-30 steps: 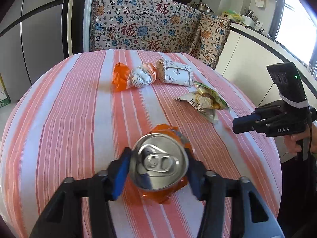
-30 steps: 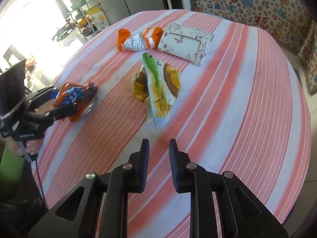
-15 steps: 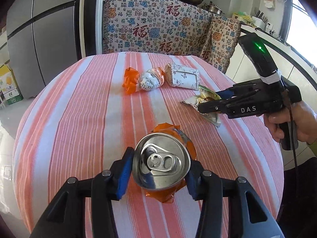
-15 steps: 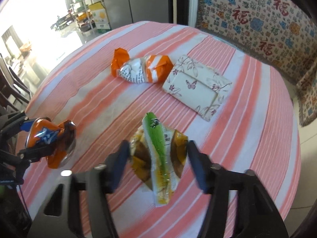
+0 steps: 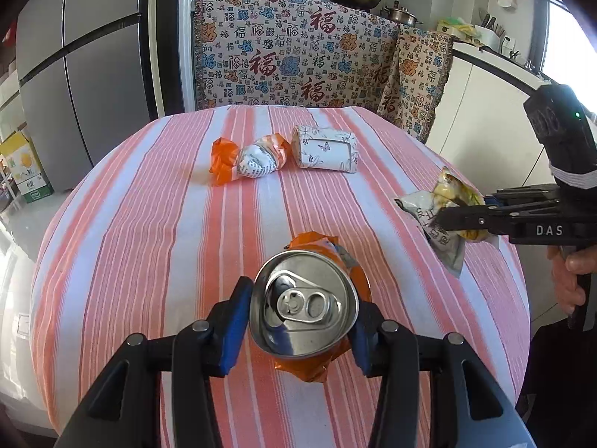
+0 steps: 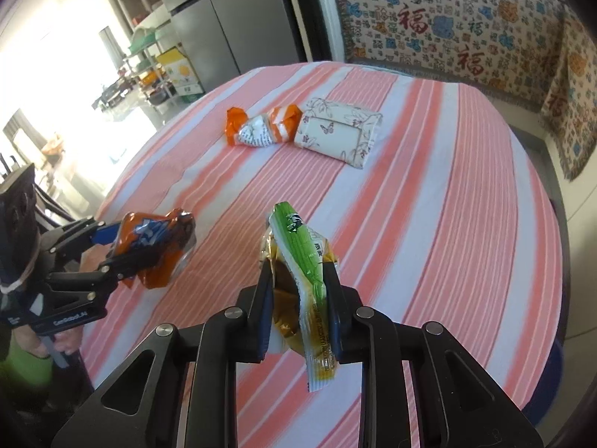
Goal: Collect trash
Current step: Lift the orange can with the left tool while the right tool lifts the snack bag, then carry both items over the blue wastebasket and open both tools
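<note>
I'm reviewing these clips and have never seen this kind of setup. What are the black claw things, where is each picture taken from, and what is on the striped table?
There is no robot here: a person holds a pistol-grip tool with two fingers in each hand, and a fisheye camera on each tool looks out along those fingers. In the left tool's view, the left gripper clamps a crushed orange drink can. In the right tool's view, the right gripper has a green and yellow snack wrapper between its fingers, its jaws closing, the wrapper lifted off the cloth. Each view also shows the other tool at its edge. Lying on the striped tablecloth are an orange and white wrapper and, beside it, a floral tissue pack.
</note>
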The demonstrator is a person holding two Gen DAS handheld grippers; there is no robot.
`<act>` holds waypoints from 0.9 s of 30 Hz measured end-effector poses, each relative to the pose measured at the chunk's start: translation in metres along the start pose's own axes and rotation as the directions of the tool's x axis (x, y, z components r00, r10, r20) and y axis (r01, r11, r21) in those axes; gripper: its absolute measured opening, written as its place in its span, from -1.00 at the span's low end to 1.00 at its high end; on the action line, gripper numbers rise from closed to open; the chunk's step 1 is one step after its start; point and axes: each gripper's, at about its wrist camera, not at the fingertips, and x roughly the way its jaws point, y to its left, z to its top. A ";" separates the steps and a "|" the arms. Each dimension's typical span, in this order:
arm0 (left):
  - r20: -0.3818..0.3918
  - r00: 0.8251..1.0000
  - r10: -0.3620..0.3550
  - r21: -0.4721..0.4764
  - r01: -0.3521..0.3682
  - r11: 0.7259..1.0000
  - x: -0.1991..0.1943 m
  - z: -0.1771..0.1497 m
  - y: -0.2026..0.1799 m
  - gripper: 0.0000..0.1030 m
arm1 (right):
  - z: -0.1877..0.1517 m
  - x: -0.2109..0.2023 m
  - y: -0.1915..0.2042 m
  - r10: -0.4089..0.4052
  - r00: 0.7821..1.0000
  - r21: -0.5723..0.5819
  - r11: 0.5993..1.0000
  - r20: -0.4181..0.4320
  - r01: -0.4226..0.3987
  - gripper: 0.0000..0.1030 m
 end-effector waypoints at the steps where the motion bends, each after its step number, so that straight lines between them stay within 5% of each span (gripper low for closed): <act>1: 0.001 1.000 0.001 0.002 -0.001 1.000 0.000 0.000 -0.003 -0.08 | -0.003 -0.003 -0.001 0.003 1.000 0.009 1.000 0.002 -0.003 -0.53; 14: 0.019 0.999 0.046 0.072 -0.048 0.996 -0.004 0.006 -0.043 -0.08 | -0.032 -0.031 -0.008 -0.002 0.999 0.076 0.997 0.037 0.000 -0.53; 27: 0.011 1.000 0.018 0.077 -0.018 0.997 -0.007 0.001 -0.052 -0.08 | -0.048 -0.034 -0.009 0.000 0.999 0.111 0.994 0.040 -0.004 -0.53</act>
